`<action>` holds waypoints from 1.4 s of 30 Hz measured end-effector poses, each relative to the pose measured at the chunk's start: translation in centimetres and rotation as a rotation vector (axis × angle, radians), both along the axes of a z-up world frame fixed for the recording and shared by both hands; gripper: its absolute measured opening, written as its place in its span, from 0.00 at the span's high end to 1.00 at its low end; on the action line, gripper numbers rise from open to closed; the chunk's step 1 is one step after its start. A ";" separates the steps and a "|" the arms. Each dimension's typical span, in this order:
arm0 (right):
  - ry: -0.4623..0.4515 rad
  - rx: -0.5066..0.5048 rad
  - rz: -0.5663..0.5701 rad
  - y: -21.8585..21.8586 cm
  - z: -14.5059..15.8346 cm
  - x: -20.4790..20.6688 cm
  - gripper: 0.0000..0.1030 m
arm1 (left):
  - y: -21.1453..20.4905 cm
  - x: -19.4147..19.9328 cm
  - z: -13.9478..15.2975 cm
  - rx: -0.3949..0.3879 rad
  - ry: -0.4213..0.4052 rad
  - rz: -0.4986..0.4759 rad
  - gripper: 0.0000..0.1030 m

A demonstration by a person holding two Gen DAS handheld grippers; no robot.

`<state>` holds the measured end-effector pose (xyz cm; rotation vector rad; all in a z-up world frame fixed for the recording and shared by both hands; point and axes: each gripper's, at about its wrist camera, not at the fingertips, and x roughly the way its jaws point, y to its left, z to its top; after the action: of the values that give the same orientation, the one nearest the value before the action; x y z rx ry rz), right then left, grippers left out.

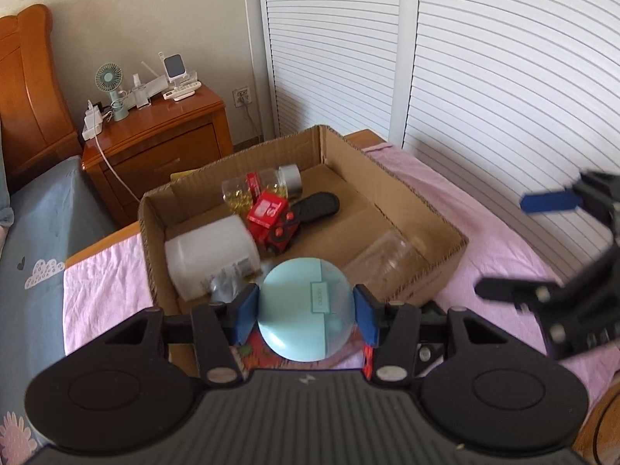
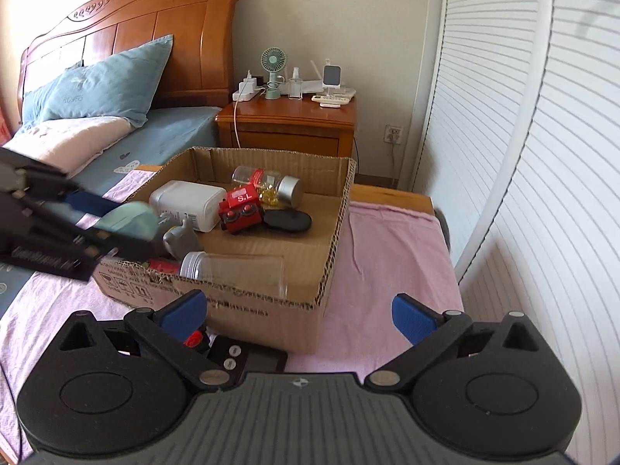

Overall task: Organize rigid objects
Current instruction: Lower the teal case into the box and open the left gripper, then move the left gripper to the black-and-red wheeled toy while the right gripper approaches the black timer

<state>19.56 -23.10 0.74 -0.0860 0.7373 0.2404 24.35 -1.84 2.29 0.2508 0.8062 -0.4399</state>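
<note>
Left hand-held gripper [image 1: 306, 310] clamps a round mint-green case [image 1: 306, 308] over the near edge of the cardboard box [image 1: 426, 209]. Right hand-held gripper [image 2: 300, 316] open, empty, hovering before the box. Box sits on pink cloth [image 2: 387, 255] on the bed; nightstand [image 2: 286, 124] behind. Right view alone shows the headboard [image 2: 155, 38].

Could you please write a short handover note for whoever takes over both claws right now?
Left claw: shut on the round teal case, held over the near edge of the cardboard box.
Right claw: open, holding nothing, in front of the box.
Already in the box: white jug, red toy, pill bottle, clear jar, black pad.
Left to do: release the case into the box, then collect the black gadget lying before it.
</note>
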 end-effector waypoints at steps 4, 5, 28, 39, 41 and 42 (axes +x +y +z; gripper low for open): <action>0.013 0.011 -0.025 -0.8 -0.5 -0.2 0.00 | -2.1 2.3 -0.8 0.004 0.011 -0.014 0.50; 0.014 0.013 -0.031 -0.9 -0.6 -0.3 0.00 | -2.5 2.8 -1.0 0.008 0.016 -0.014 0.50; 0.056 0.045 -0.062 -2.0 -1.4 -1.5 0.00 | -2.0 0.4 0.0 0.005 0.041 0.098 0.09; 0.040 0.062 -0.060 -1.8 -1.0 -3.4 0.00 | 0.1 -6.2 1.3 0.030 -0.012 0.203 0.03; 0.042 0.065 -0.065 -2.0 -1.1 -3.7 0.00 | 0.4 -7.2 0.9 0.022 -0.019 0.241 0.03; 0.044 0.069 -0.068 -2.1 -1.2 -3.8 0.00 | 0.4 -7.5 0.6 0.024 -0.023 0.256 0.03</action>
<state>15.77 -25.24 -0.50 0.0103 0.7732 0.2030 16.86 -1.45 2.93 0.1712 0.8091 -0.1867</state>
